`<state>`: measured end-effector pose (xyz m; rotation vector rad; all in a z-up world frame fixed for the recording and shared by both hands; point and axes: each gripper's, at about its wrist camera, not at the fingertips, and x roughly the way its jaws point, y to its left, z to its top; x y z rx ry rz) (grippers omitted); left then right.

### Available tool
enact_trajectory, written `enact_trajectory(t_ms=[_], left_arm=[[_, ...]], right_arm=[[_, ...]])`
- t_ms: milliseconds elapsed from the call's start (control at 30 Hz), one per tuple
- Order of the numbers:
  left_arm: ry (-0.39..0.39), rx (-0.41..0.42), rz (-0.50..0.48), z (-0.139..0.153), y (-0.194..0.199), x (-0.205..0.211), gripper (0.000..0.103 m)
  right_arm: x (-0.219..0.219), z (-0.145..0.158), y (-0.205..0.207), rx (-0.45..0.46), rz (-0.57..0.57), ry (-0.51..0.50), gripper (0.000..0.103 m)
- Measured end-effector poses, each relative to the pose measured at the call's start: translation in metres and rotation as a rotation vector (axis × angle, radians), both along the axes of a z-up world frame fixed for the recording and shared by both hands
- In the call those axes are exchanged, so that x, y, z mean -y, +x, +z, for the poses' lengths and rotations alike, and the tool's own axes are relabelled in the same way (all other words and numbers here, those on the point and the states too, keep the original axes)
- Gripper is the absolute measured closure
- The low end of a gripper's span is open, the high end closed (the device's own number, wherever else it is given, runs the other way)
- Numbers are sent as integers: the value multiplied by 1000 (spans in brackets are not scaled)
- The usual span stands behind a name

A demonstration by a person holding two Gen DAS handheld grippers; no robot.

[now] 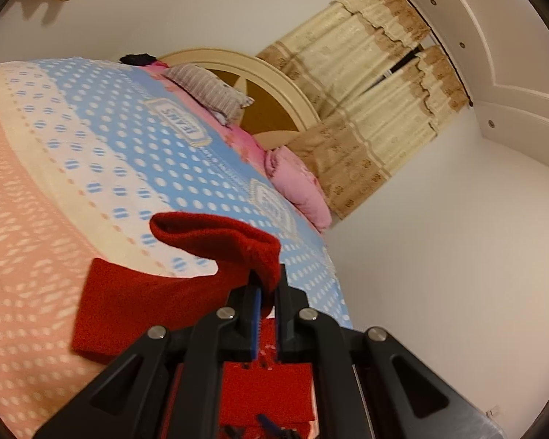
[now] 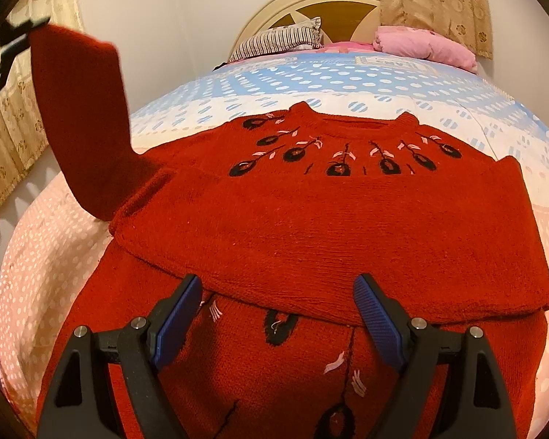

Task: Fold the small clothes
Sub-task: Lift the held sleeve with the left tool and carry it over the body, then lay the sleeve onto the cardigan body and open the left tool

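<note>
Left claw (image 1: 268, 294) pinches raised sleeve (image 2: 80, 117); right claw (image 2: 280, 314) agape over sweater (image 2: 329, 219).

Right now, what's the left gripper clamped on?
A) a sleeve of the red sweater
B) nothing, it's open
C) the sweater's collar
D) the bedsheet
A: the left gripper is shut on the cuff end of the sleeve, which is lifted off the bed while the rest of the red sweater lies flat; the right gripper is open above it.
</note>
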<state>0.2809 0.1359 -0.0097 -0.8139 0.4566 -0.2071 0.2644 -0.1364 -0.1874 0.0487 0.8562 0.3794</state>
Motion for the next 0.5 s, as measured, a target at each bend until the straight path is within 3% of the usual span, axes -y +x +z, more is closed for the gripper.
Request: enact_trajectory(t_ms=[300,500], left_arm=[[-2,28,-98,12,15,60,98],[51,12,-165,0,28,108,98]], right_arm=[[5,0,-1,0,-10,26,17],[7,1,-1,2,-18,37,17]])
